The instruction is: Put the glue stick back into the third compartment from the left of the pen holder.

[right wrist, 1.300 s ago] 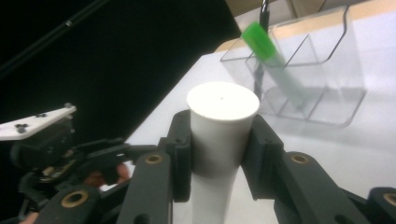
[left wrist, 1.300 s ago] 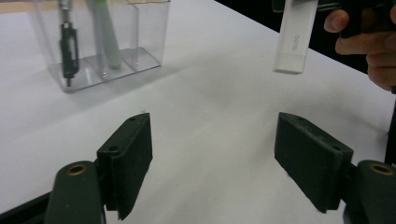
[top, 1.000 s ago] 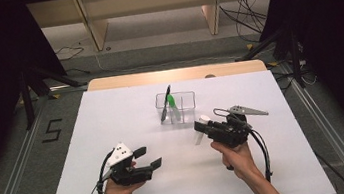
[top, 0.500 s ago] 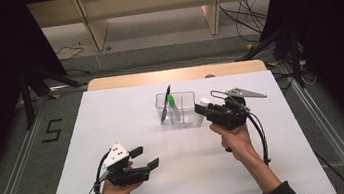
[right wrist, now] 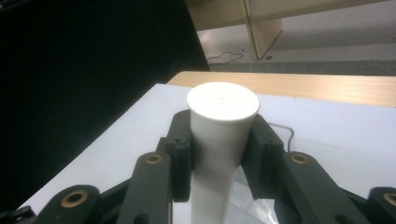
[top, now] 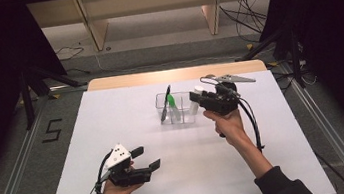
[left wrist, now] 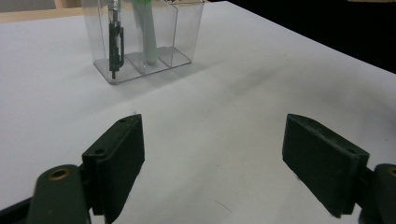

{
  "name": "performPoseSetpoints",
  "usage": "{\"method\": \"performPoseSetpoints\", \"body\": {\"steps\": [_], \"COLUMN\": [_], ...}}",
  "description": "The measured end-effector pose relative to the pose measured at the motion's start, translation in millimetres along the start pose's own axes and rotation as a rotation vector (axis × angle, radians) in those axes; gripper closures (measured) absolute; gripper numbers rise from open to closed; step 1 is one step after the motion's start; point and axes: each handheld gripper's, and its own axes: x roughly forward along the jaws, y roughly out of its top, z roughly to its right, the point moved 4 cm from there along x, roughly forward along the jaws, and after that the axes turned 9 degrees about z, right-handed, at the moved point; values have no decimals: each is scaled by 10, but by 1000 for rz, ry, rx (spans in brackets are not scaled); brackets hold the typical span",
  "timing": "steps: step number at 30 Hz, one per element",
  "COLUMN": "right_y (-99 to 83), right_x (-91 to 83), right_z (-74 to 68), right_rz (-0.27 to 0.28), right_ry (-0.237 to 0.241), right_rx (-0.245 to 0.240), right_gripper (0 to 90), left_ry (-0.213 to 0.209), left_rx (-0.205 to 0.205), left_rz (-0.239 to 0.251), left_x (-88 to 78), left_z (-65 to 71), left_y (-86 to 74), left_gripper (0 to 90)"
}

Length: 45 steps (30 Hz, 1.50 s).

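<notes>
White covering lay over your table [top: 114,135], which sat in the middle of the high view with dark curtains at both sides and pale wooden shelving across the top of the frame. Just above the centre of that view stood a clear plastic organiser [top: 175,107] with several compartments. A black pen [top: 165,104] leaned in its left compartment and a green-capped marker [top: 172,104] stood in the next one; in the left gripper view both showed at the upper left of the frame, the pen [left wrist: 113,44] left of the marker [left wrist: 145,35].

Your right tongs [top: 193,99] hovered right beside the organiser's right end, in the centre right of the high view. They were clamped on a white cylinder [top: 194,101]. In the right gripper view the cylinder [right wrist: 219,135] stood upright in the middle of the frame, with a black pad pressed against it on each side and its flat round top above the jaws. Clear plastic glinted below it at the bottom of that frame; whether the cylinder's lower end touched the organiser I cannot tell.

Your left tongs [top: 147,160] were low at the lower left of the high view, well apart from the organiser. Their jaws had just been opening and stood wide apart with nothing between them, just bare white table [left wrist: 210,154] in the left gripper view
</notes>
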Motion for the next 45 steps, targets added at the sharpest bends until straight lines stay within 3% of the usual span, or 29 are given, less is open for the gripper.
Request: {"method": "performPoseSetpoints", "body": {"steps": [11, 21, 24, 45], "right_y": [147, 193, 186, 21], "right_x": [202, 371, 427, 700], "right_z": [25, 152, 173, 286], "right_rz": [-14, -28, -38, -112], "right_ry": [-33, -86, -112, -160], "right_rx": [-36, -46, -72, -79], "right_gripper": [675, 675, 675, 674], "left_ry": [-3, -7, -9, -21], "left_rx": [-3, -7, -8, -6], "left_rz": [5, 12, 12, 7], "left_x": [7, 7, 8, 40], "left_z": [0, -3, 1, 8], "left_y": [3, 7, 7, -7], "left_gripper": [198, 194, 192, 186]}}
